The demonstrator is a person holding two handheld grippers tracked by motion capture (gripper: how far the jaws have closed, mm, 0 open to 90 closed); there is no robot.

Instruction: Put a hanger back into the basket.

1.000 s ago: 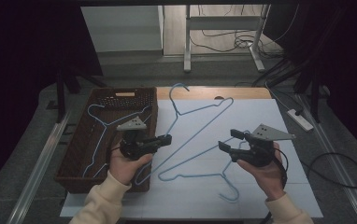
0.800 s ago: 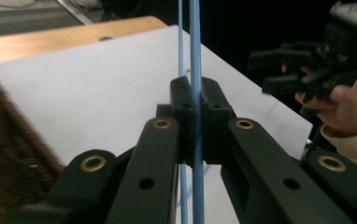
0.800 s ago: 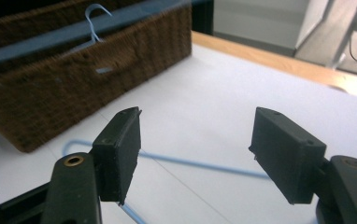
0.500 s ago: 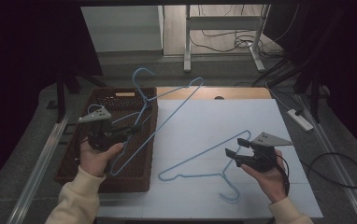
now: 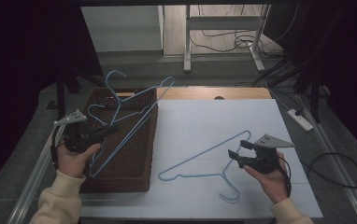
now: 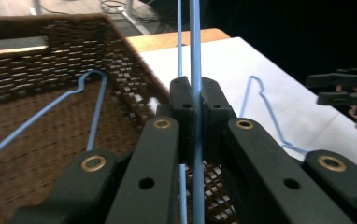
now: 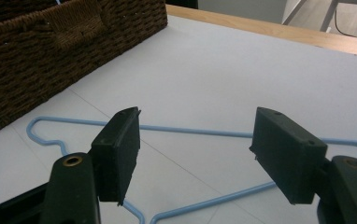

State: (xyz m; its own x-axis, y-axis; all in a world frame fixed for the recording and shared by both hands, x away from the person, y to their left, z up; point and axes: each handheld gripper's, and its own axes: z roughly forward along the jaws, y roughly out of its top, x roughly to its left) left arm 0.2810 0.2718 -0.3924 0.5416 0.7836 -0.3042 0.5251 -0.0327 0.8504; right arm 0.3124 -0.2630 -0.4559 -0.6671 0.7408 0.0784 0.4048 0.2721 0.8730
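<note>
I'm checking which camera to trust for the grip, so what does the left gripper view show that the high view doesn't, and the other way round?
Left gripper view alone: close up, the left tool has its pads pressed shut on the blue wire of a hanger.

High view alone: the person's hands and sleeves, that held hanger's hook and whole outline tilted above the basket, and the floor with cables beyond the table.

Both: the wicker basket with another blue hanger inside, the hanger lying on the white sheet, and the right tool, open.

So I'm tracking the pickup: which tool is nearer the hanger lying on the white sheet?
Right. The right tool hovers open just over the flat hanger; the left tool is over the basket, gripping another hanger.
</note>
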